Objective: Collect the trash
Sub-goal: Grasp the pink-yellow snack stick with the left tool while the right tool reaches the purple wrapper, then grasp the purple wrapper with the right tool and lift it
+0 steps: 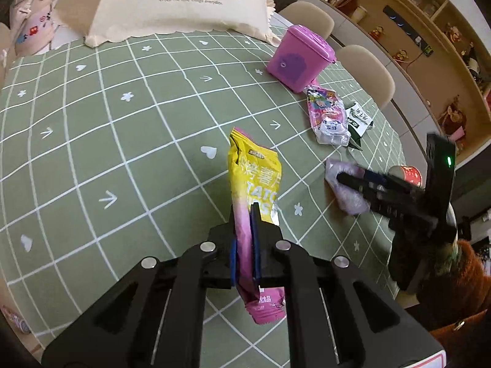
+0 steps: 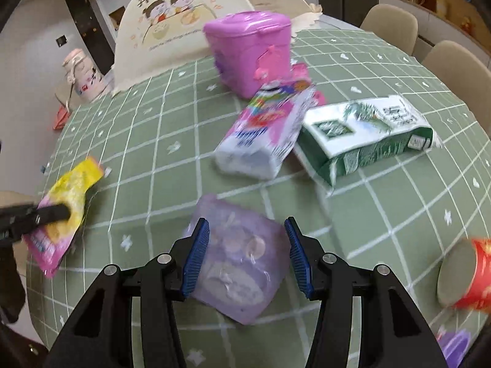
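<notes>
Yellow-and-pink crinkly foil snack bag point(image 1: 256, 184) is being held clenched in the left gripper point(image 1: 245, 245), lifted over the green checked tablecloth point(image 1: 122, 153); its long axis is running along the fingers, yellow end pointing away towards the small purple lidded plastic bin point(image 1: 299, 58). Only a narrow middle strip is being pinched, so the slick foil may be slipping or swinging free. A pale lilac translucent plastic pouch point(image 2: 239, 260) is being straddled on the cloth by the released right gripper point(image 2: 247, 257); a flat pouch may be pushed rather than caught.
</notes>
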Action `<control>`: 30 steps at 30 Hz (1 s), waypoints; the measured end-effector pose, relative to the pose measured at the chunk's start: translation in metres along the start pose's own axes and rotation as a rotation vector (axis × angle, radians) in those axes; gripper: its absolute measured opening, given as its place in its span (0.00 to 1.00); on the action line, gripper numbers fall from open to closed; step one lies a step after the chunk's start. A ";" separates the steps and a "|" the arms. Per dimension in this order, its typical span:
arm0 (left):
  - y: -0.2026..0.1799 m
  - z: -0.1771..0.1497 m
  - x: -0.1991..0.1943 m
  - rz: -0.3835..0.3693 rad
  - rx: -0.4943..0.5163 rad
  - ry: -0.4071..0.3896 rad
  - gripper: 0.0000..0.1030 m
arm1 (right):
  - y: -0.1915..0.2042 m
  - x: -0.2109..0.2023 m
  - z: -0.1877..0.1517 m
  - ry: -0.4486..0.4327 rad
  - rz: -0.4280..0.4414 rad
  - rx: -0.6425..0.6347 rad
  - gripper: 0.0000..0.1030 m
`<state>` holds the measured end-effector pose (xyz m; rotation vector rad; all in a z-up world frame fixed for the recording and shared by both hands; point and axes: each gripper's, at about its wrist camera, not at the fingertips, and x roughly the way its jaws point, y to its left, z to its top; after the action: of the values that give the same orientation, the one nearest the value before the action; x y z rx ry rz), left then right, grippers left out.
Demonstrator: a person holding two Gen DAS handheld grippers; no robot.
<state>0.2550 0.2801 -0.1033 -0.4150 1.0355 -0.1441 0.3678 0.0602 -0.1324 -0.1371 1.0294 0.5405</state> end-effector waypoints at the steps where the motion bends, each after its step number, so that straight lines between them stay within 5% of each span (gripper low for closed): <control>1: 0.001 0.002 0.002 -0.011 -0.001 0.003 0.06 | 0.004 -0.002 -0.005 0.000 -0.005 0.003 0.47; 10: -0.010 0.009 0.014 -0.054 0.033 0.023 0.06 | 0.015 -0.006 -0.014 0.008 -0.052 -0.025 0.46; 13: -0.015 0.009 0.012 -0.051 0.039 0.020 0.06 | 0.019 -0.010 -0.018 0.013 -0.074 -0.058 0.12; 15: -0.018 0.009 0.011 -0.049 0.041 0.015 0.06 | 0.021 -0.018 -0.021 0.004 -0.072 -0.065 0.07; 23: -0.059 0.014 -0.011 -0.051 0.070 -0.060 0.06 | 0.010 -0.094 -0.016 -0.129 -0.076 -0.051 0.03; 30: -0.135 0.028 -0.037 -0.079 0.166 -0.171 0.06 | -0.026 -0.178 -0.015 -0.269 -0.151 -0.020 0.03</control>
<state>0.2702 0.1758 -0.0072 -0.3118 0.8330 -0.2588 0.2985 -0.0321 0.0063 -0.1538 0.7452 0.4187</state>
